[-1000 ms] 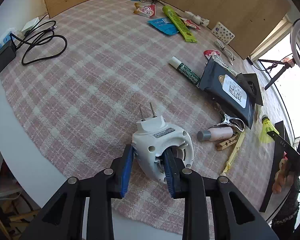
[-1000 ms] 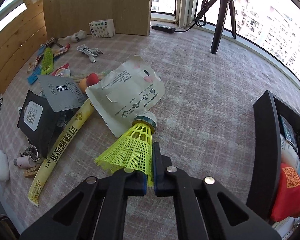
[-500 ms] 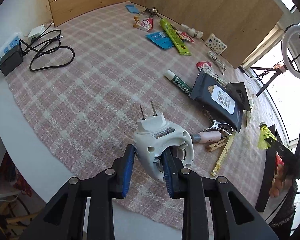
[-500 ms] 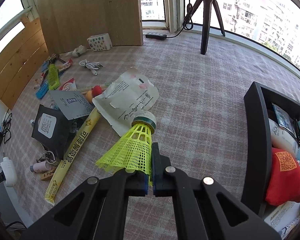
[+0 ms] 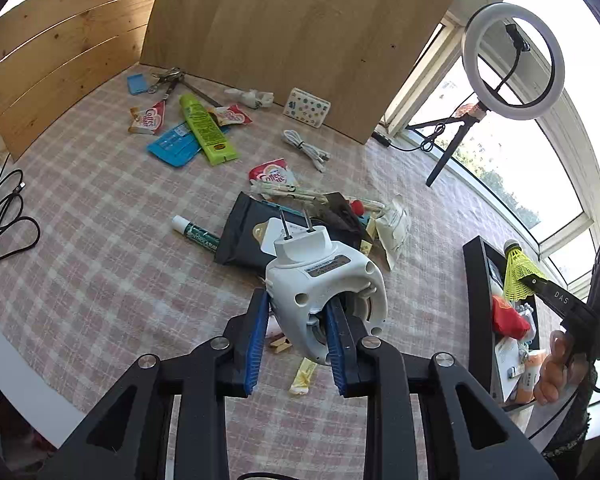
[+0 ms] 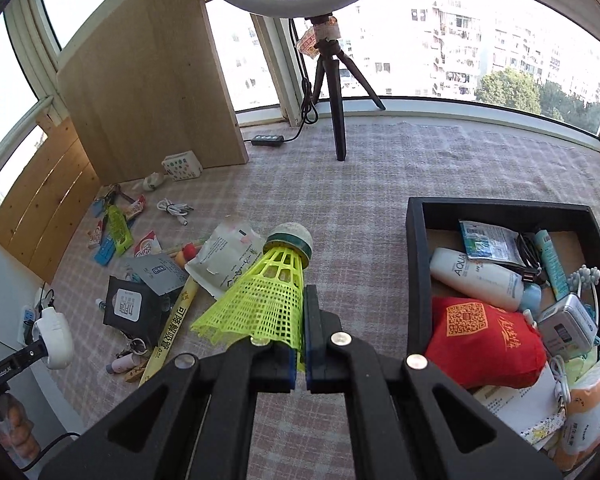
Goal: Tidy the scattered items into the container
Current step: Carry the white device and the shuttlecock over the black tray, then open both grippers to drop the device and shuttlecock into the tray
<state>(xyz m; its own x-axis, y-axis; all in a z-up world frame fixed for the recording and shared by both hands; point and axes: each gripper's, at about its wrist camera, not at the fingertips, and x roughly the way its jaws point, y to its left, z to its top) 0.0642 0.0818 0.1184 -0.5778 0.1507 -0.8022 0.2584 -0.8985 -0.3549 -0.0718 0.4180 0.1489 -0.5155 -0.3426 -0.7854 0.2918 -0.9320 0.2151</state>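
My left gripper [image 5: 296, 336] is shut on a white plug-in device [image 5: 324, 284] with two metal prongs, held above the checked cloth. My right gripper [image 6: 300, 336] is shut on the skirt edge of a yellow shuttlecock [image 6: 266, 296], lifted off the cloth just left of the black container [image 6: 416, 264]. The container holds a red pouch [image 6: 480, 340], a white bottle [image 6: 476, 276] and several other items. From the left wrist view the shuttlecock [image 5: 518, 268] hangs over the container's [image 5: 476, 300] near wall. Scattered items stay on the cloth, among them a black pouch [image 5: 248, 236] and a green tube [image 5: 204, 128].
A ring light on a tripod [image 6: 332, 80] stands at the far edge by the window. Wooden boards [image 5: 292, 36] wall the back left. A black cable [image 5: 8, 220] lies at the left edge. A white cable [image 5: 306, 150], sachets and a yellow stick pack [image 6: 172, 332] litter the cloth.
Both grippers rose and swung toward the container with their loads. The plug-in device came off the cloth. The container now fills the right of the right wrist view.
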